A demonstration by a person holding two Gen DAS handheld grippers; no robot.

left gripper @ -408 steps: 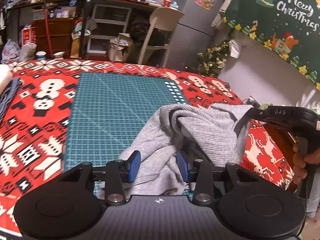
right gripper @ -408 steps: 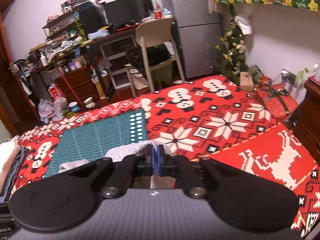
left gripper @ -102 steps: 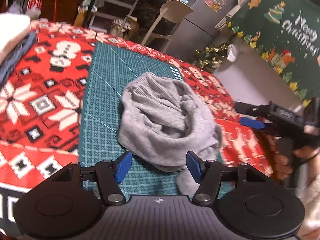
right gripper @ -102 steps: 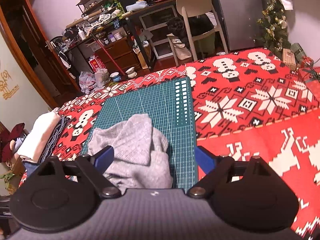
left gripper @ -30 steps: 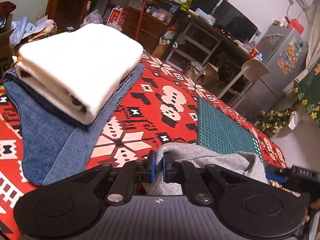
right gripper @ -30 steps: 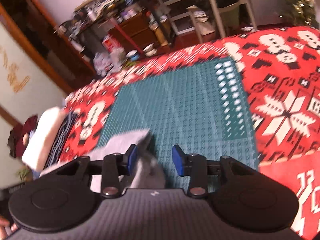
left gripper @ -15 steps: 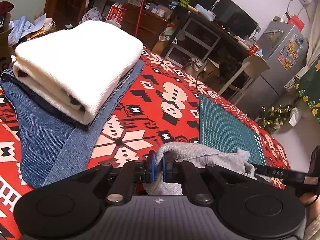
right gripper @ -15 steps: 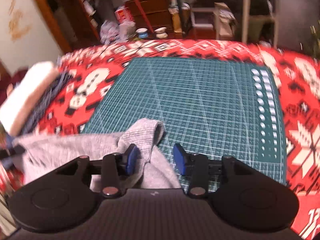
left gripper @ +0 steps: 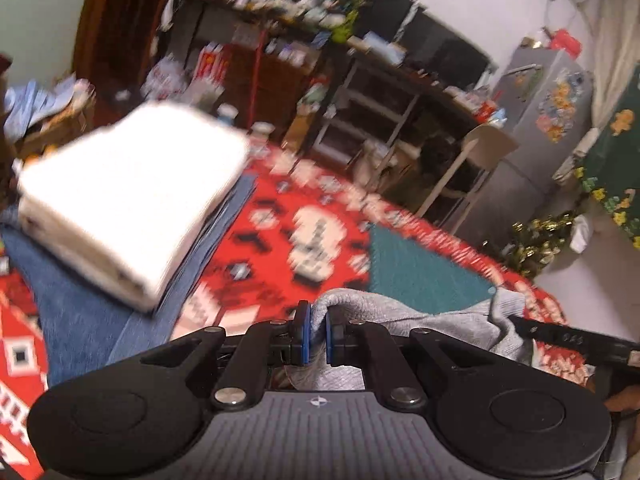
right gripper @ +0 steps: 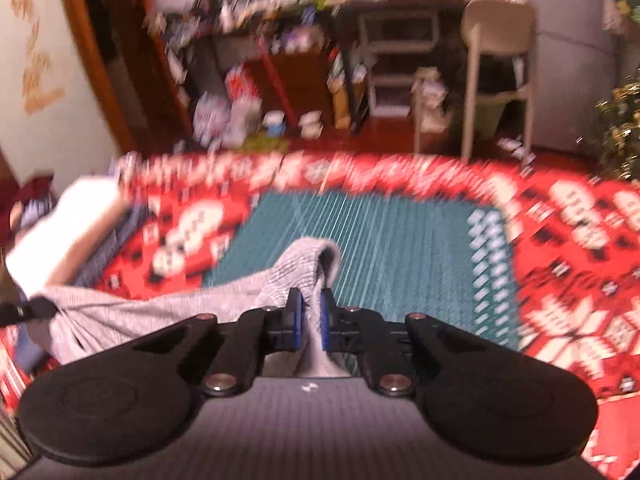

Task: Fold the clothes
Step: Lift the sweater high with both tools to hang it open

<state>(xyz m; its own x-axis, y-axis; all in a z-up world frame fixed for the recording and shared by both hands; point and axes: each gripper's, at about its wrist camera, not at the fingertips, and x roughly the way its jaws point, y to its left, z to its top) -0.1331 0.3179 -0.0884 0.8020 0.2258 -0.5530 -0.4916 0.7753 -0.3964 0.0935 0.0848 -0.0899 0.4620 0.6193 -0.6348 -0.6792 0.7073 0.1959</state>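
Left gripper [left gripper: 316,338] clamped tight on a bunched edge of the grey knit garment [left gripper: 420,316], blue pads [left gripper: 305,332] pinching the fabric between them. Right gripper [right gripper: 309,326] likewise closed on another fold of the same grey garment [right gripper: 160,312], cloth poking up past its blue pads [right gripper: 296,322]. The garment hangs stretched between the two tools, sagging over the near edge of the green cutting mat [right gripper: 380,236]; in the left view the other tool shows as a black bar [left gripper: 568,338] at the right with cloth draped on it. Mat lies ahead of both grippers on a red Christmas-pattern cover [right gripper: 580,248] with snowmen and snowflakes. Left of and beyond the left gripper: folded white stack [left gripper: 132,196] resting on folded blue denim [left gripper: 80,312]. Farther ahead: pale chair [right gripper: 496,52], cluttered desk and shelves [left gripper: 304,12], grey fridge [left gripper: 548,120] with stickers. Both views motion-blurred; no writing legible.
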